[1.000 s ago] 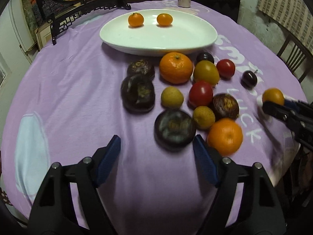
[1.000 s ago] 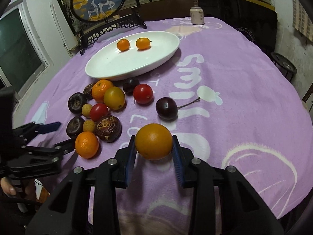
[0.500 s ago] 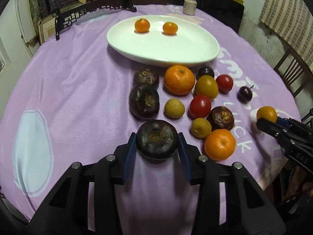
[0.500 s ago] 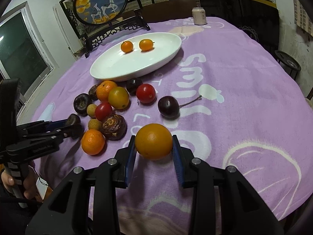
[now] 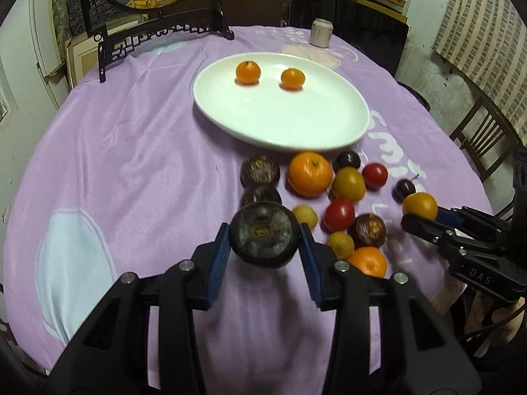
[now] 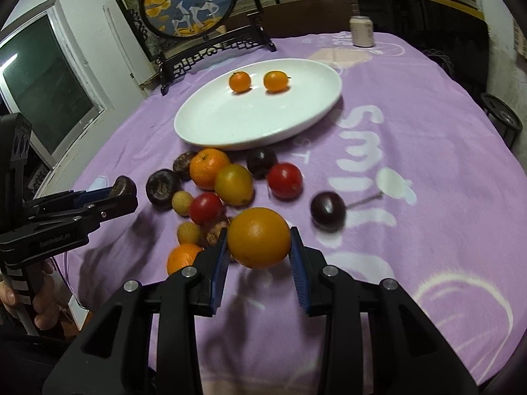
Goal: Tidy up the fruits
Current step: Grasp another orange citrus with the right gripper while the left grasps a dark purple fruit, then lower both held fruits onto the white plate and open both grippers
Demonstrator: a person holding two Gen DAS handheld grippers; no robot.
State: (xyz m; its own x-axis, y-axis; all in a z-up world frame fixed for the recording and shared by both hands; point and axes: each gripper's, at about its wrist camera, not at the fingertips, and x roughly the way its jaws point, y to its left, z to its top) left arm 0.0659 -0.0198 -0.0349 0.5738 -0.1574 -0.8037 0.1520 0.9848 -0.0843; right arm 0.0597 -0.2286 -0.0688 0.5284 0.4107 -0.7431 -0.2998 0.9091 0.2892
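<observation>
My left gripper [image 5: 263,247] is shut on a dark purple mangosteen [image 5: 262,234], held above the cloth. My right gripper [image 6: 258,250] is shut on an orange fruit [image 6: 258,237]; it also shows at the right of the left wrist view, the orange fruit [image 5: 420,204] between its fingers. A white oval plate [image 5: 280,121] lies further back with two small oranges [image 5: 248,72] on it. In front of the plate lies a cluster of several fruits: a large orange [image 5: 309,173], red tomatoes [image 5: 339,212], dark mangosteens [image 5: 260,171], small yellow fruits and a dark cherry [image 6: 327,210].
A purple cloth [image 5: 131,151] covers the round table. A framed round picture on a black stand [image 6: 191,10] and a can [image 6: 361,31] stand at the far edge. Chairs [image 5: 484,138] are at the right. A hand [image 6: 36,299] grips the left tool's handle.
My left gripper closed on the mangosteen and lifted it off the cloth. My right gripper kept its hold on the orange fruit and shifted toward the fruit cluster.
</observation>
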